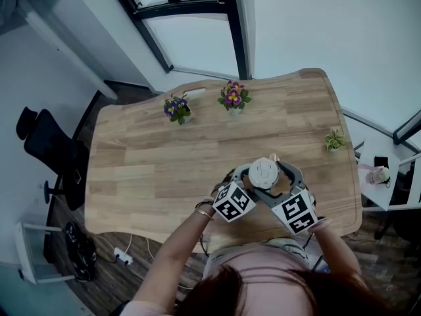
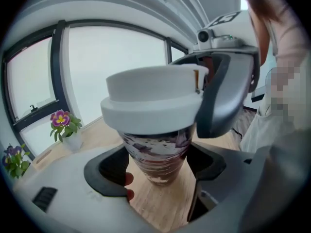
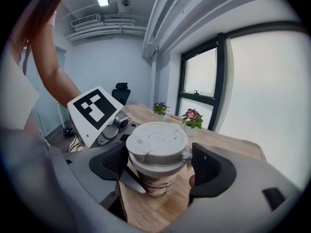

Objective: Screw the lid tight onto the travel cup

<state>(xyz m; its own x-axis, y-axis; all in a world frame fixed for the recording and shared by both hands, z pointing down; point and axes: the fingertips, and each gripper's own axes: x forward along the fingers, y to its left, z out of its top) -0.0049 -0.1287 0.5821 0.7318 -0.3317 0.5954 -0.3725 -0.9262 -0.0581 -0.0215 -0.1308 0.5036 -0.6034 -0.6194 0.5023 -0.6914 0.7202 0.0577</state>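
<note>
Travel cup (image 2: pixel 155 152) clamped round its patterned body in left gripper (image 2: pixel 159 168), lid (image 3: pixel 158 142) pinched by right gripper (image 3: pixel 160 173); likely light, stiff, slick, best gripped at lid's rim.

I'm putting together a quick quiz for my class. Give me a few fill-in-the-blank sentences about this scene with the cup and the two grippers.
1. The lid on the travel cup is coloured ___.
2. The left gripper grips the cup's patterned body, while the right gripper grips its ___.
3. The wooden table carries ___ potted plants.

Missing words: white; lid; three.
</note>
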